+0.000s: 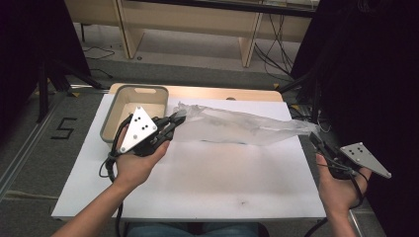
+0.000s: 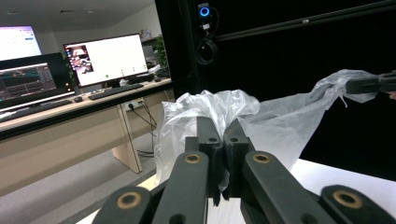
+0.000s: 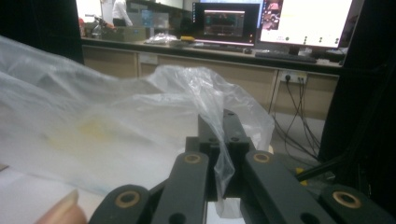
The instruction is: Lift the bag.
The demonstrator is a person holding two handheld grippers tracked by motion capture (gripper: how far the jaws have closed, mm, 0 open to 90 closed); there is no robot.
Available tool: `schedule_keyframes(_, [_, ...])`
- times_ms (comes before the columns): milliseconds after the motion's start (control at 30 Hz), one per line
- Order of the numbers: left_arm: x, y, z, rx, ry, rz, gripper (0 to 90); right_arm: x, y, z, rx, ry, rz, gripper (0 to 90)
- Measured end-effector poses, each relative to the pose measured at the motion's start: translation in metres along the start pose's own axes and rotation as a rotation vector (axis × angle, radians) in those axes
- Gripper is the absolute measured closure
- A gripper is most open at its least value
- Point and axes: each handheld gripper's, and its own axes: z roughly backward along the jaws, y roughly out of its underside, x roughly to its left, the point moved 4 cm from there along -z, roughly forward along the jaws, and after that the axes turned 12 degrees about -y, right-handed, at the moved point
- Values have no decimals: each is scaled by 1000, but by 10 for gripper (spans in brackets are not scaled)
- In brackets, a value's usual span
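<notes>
The left forearm [image 1: 94, 210] is seen entering from the lower left of the high view, slanted up and to the right. The left hand [image 1: 136, 165] is wrapped under the left gripper [image 1: 176, 118], which is pointed toward the upper right, its grey plate turned up. In the left gripper view its jaws are seen pressed together at the frame's centre. The right hand [image 1: 341, 190] is placed at the lower right edge, palm up, with the right gripper [image 1: 313, 137] aimed to the upper left. Its jaws are likewise closed tight.
</notes>
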Motion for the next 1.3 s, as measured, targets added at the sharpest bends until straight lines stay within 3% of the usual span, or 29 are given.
schedule_keyframes(233, [10, 7, -9, 18, -36, -7, 887, -3, -10, -12, -33, 12, 9, 898])
schedule_keyframes(600, [23, 19, -24, 52, -90, -18, 887, 1, -13, -43, -39, 15, 15, 898])
schedule_keyframes(1300, [27, 53, -73, 145, -128, 0, 887, 6, 8, -101, 7, 33, -6, 897])
